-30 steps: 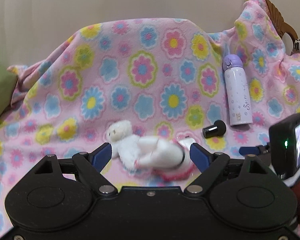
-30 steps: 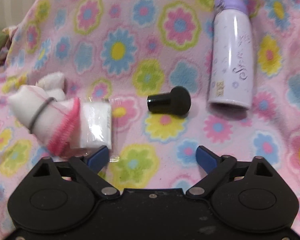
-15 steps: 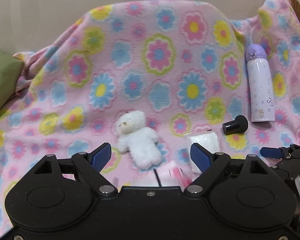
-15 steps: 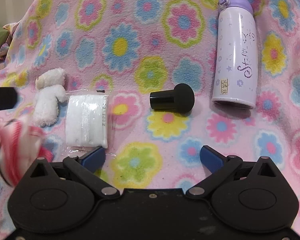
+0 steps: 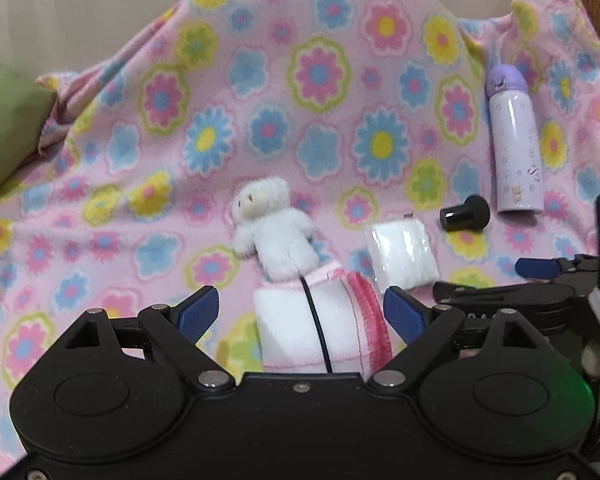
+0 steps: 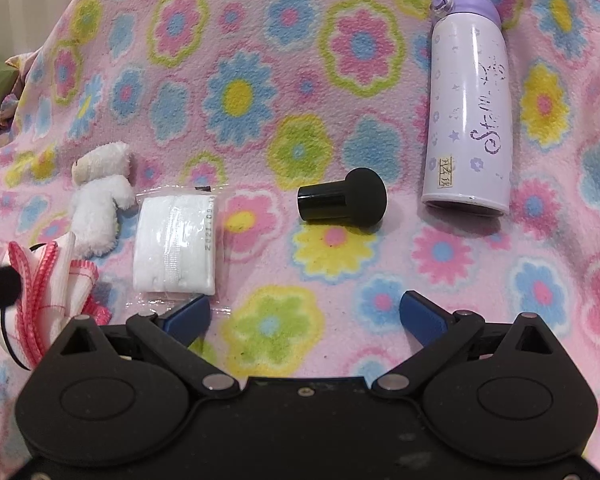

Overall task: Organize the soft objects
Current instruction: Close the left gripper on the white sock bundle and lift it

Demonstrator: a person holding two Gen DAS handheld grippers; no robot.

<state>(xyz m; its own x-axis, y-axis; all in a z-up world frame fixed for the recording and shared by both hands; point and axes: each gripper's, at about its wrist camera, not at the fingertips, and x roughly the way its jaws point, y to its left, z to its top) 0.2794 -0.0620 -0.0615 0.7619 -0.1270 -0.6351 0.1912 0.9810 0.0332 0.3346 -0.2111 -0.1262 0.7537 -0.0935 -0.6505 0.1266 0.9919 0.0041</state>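
Three soft items sit clustered on the floral blanket [image 5: 320, 76]. Nearest: rolled white cloth with pink stitched edge [image 5: 320, 328], black band round it, lying between the spread jaws of the left gripper [image 5: 300, 312]. Jaws have just been opening; pads stand clear of the roll on both sides. Light, squashy, likely to slump; best pinched across the banded middle. Just beyond the roll: plush white bear [image 5: 272, 228], touching its far edge. Beside the bear: wrapped white pad [image 6: 176, 240], slippery film. Right gripper [image 6: 304, 312] open, empty. Farther from the roll: black knob [image 6: 342, 200], lilac bottle [image 6: 468, 120], both hard.
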